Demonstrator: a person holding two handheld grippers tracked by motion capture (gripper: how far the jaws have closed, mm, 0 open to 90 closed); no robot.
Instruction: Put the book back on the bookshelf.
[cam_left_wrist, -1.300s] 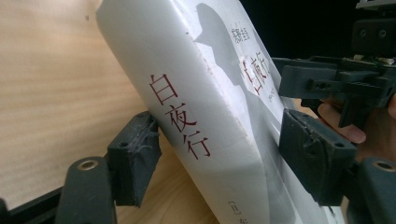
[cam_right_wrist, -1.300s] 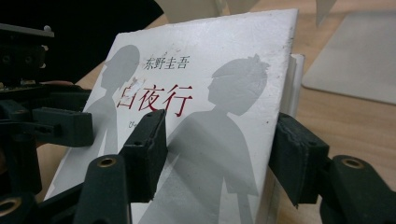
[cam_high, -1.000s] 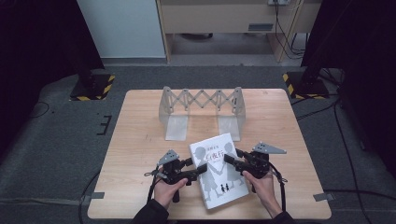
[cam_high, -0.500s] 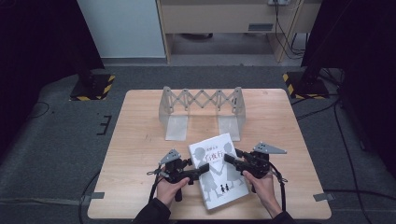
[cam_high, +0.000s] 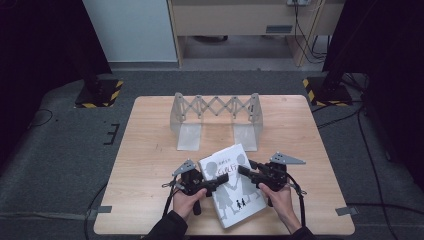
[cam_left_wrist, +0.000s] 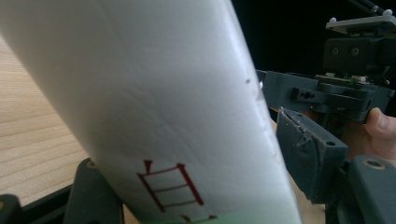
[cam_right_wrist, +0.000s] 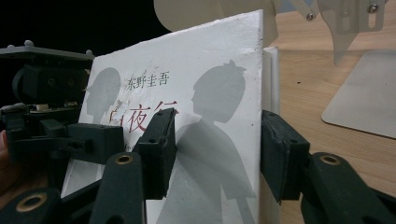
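Change: since a second ago the book's right edge has lifted a little; both grippers' jaws have been closing, book between them.
High view: my left gripper (cam_high: 216, 183) at 9 o'clock and right gripper (cam_high: 243, 171) at 3 o'clock of the white paperback book with grey silhouettes (cam_high: 231, 184), near the wooden table's (cam_high: 150, 150) front edge; grey metal scissor-lattice rack (cam_high: 216, 120) at 12 o'clock.
Left gripper view: jaws partly open, straddling the book (cam_left_wrist: 154, 102); grip unclear.
Right gripper view: pads (cam_right_wrist: 157, 151) clamp the book (cam_right_wrist: 205, 140).

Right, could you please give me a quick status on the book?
Left claw and right claw just closing, book between the jaws of each. Right pads press its covers; left contact unclear. Metal rack stands beyond, apart.
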